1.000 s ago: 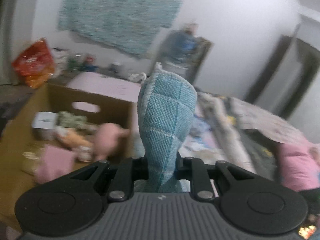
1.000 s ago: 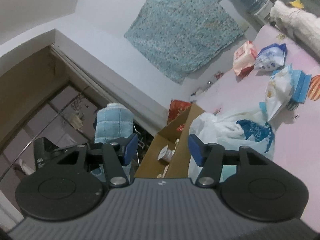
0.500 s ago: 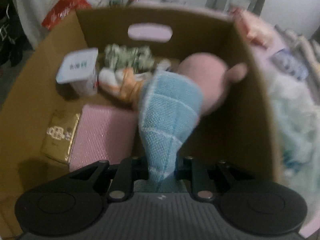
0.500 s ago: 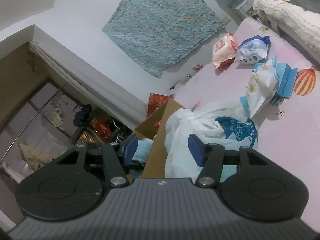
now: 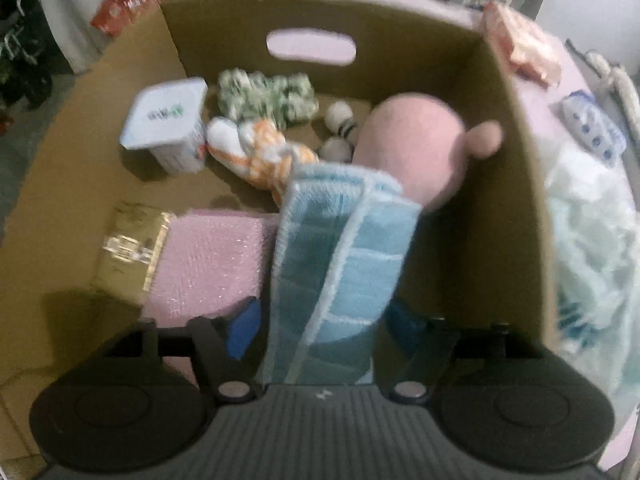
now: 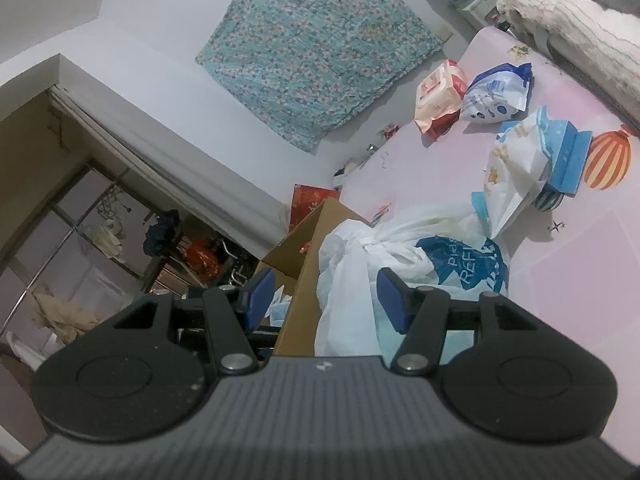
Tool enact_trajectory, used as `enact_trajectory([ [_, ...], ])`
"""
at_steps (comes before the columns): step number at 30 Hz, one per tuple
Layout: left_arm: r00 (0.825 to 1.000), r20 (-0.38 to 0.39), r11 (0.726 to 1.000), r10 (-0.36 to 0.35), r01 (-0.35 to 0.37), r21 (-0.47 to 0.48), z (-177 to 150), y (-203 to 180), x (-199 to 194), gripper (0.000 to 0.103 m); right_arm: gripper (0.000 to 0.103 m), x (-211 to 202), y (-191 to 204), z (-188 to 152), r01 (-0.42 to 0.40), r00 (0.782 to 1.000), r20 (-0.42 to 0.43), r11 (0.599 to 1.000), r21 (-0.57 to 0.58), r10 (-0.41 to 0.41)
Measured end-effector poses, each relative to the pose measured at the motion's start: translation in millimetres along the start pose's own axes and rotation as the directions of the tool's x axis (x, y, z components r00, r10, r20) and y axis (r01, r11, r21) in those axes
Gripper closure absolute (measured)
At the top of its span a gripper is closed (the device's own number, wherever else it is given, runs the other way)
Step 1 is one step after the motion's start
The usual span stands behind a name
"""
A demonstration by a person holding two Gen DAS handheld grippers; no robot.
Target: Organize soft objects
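Blue terry cloth (image 5: 340, 264) is seen standing between the fingers of the left gripper (image 5: 324, 320), whose jaws are opening at this moment; the blue pads (image 5: 244, 322) have drawn away from the fabric on both sides, so the folded cloth is no longer pinched and is judged to be on its way down. Directly below and ahead of this gripper lies the open cardboard box (image 5: 508, 168). Just ahead of the cloth a pink plush toy (image 5: 412, 148) is leaned against the box wall to the gripper's right; an orange-and-white soft toy (image 5: 260, 152) lies ahead and slightly to the left, with a white tub (image 5: 168, 124) and a green-patterned bundle (image 5: 268, 96) farther ahead. A pink foam pad (image 5: 212, 260) and a gold packet (image 5: 132, 248) lie close by on the left.

For the release to be done well, the jaws should be let spread fully before any withdrawal, so that the loops of the towel are not snagged on a pad and dragged back out. The drop is best aimed at the gap between the foam pad and the plush toy, where the cloth can settle flat. A straight lift away is advised afterwards.

The right gripper (image 6: 326, 300) is held with its jaws apart and nothing between them, aimed past the box edge at a white plastic bag (image 6: 400, 248) just ahead of its fingers.
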State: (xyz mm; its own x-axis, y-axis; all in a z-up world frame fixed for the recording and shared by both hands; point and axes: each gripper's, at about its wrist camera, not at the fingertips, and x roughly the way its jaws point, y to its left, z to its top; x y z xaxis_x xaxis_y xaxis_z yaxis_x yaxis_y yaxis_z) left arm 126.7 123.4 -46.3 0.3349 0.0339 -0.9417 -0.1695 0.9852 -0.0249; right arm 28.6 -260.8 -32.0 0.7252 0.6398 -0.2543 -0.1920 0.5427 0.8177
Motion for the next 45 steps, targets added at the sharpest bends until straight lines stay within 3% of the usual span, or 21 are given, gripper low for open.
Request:
enact_trajectory([
  [3,0.998,0.069,1.0,0.007,-0.007,-0.003,-4,0,-27,0.034,0.046,-4,-5,-1,-0.006,1.0,0.006,1.0,0.004,0.006],
  [5,0.995,0.093,1.0,-0.017,0.019,-0.019,0,2,-33,0.05,0.046,-6,-8,-2,-0.005,1.0,0.007,1.0,0.015,0.005],
  [8,0.992,0.055,0.993,-0.109,0.111,-0.04,5,2,-29,0.066,0.046,-10,-11,-3,0.005,1.0,0.011,1.0,0.028,-0.005],
  [10,0.989,-0.001,0.988,-0.145,0.145,-0.057,12,0,-10,0.071,0.046,-12,-11,-5,0.01,1.0,0.017,1.0,0.028,-0.01],
  [16,0.983,-0.148,0.989,-0.11,0.094,-0.111,19,6,50,0.071,0.046,-20,0,-8,0.033,0.999,0.032,0.999,0.007,-0.033],
  [19,0.982,-0.156,0.989,-0.109,0.09,-0.119,23,7,51,0.071,0.046,-22,5,-8,0.039,0.998,0.04,0.999,-0.006,-0.038],
  [21,0.987,-0.131,0.991,-0.095,0.082,-0.104,23,4,41,0.062,0.045,-23,6,-7,0.041,0.998,0.042,0.999,-0.009,-0.041],
  [23,0.993,-0.084,0.993,-0.088,0.08,-0.091,20,4,24,0.042,0.045,-23,6,-7,0.041,0.998,0.04,0.999,-0.01,-0.04],
  [29,0.991,0.076,0.987,-0.109,0.117,-0.109,7,14,-46,0.03,0.037,-23,7,-4,0.026,0.999,0.024,0.999,-0.024,-0.025],
  [33,0.973,0.206,0.99,-0.108,0.123,-0.062,1,8,-93,0.022,0.032,-28,5,0,0.029,0.999,0.036,0.999,-0.032,-0.028],
  [36,0.951,0.275,0.99,-0.138,0.141,0.01,-2,-11,-120,0.018,0.03,-36,-2,1,0.048,0.997,0.06,0.999,-0.019,-0.047],
  [40,0.932,0.298,0.975,-0.205,0.166,0.151,2,-56,-141,0.014,0.03,-47,-17,0,0.076,0.993,0.091,0.997,0.022,-0.077],
  [45,0.92,0.26,0.915,-0.294,0.192,0.355,14,-132,-147,0.01,0.029,-57,-43,4,0.115,0.985,0.121,0.99,0.075,-0.124],
])
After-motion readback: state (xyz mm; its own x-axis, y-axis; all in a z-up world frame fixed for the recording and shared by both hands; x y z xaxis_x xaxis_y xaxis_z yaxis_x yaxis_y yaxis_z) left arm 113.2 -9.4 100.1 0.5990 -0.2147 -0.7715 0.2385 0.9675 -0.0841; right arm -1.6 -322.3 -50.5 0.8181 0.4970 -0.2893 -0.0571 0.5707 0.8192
